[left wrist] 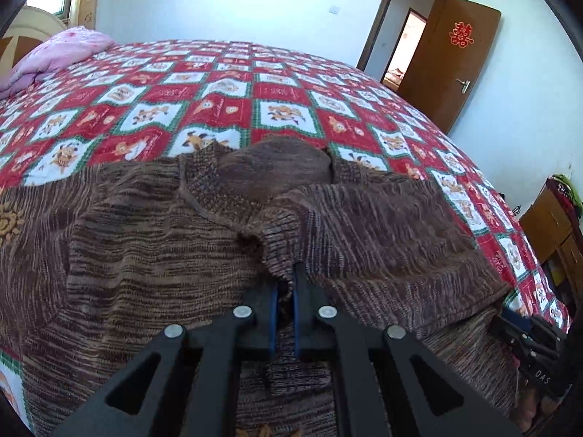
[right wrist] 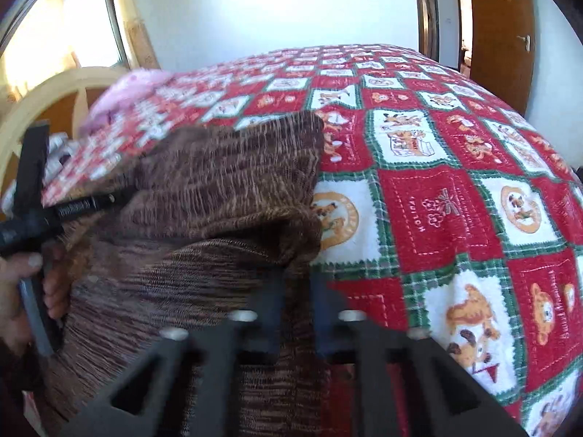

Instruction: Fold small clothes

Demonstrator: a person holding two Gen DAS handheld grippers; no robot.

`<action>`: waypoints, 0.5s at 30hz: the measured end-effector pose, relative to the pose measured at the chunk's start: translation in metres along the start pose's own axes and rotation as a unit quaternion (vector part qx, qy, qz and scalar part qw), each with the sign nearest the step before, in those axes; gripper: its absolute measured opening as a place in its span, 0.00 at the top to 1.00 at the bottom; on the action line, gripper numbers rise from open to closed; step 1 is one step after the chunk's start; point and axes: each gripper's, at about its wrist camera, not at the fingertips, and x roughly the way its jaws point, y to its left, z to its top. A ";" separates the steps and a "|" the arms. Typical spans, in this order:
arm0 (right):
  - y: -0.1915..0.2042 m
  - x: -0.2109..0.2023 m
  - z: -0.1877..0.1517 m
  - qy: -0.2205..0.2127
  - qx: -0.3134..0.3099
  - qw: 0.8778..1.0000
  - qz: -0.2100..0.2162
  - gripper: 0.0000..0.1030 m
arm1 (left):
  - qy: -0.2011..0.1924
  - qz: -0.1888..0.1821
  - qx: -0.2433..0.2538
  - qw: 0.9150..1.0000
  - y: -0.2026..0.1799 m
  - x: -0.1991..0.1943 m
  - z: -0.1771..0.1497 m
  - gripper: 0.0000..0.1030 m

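A brown knitted sweater (left wrist: 153,240) lies spread across the near part of a bed with a red, white and green checked bedspread (left wrist: 277,91), filling the left wrist view from 7 to 4 o'clock. The left gripper (left wrist: 286,284), at 6 o'clock, is clamped on a ribbed edge of the knit, apparently a cuff or folded sleeve end. In the right wrist view the right gripper (right wrist: 295,291), at 6 o'clock, has its jaws closed on a bunched fold of the same sweater (right wrist: 226,189). A hand (right wrist: 25,284) holding the other tool shows at 8 o'clock. The step appears to be a fold in progress, both edges pinched; the next move likely calls for carrying them across together, level, without dragging the body. Readable writing: "HOLIDAY" stitched on a red square (right wrist: 433,211), and a red paper double-happiness character on the wooden door (left wrist: 462,34) at 2 o'clock.
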 end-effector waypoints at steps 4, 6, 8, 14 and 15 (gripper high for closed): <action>-0.004 -0.010 -0.004 0.013 -0.010 1.000 -0.010 0.94 | -0.026 0.018 -0.014 0.999 0.012 -0.006 0.009 0.93; -0.008 -0.015 -0.001 0.014 -0.010 1.000 -0.007 0.82 | -0.026 0.013 -0.020 0.999 0.019 -0.004 0.010 0.93; -0.012 -0.023 0.008 -0.002 0.004 1.000 -0.006 0.46 | -0.016 -0.008 -0.034 0.999 0.025 0.001 0.006 0.92; -0.018 0.005 0.059 0.015 0.035 0.999 0.026 0.40 | -0.018 -0.048 -0.033 0.998 0.024 0.000 0.001 0.90; -0.021 0.016 0.068 0.023 0.042 0.999 0.023 0.40 | -0.021 -0.058 -0.039 0.997 0.026 -0.001 0.001 0.90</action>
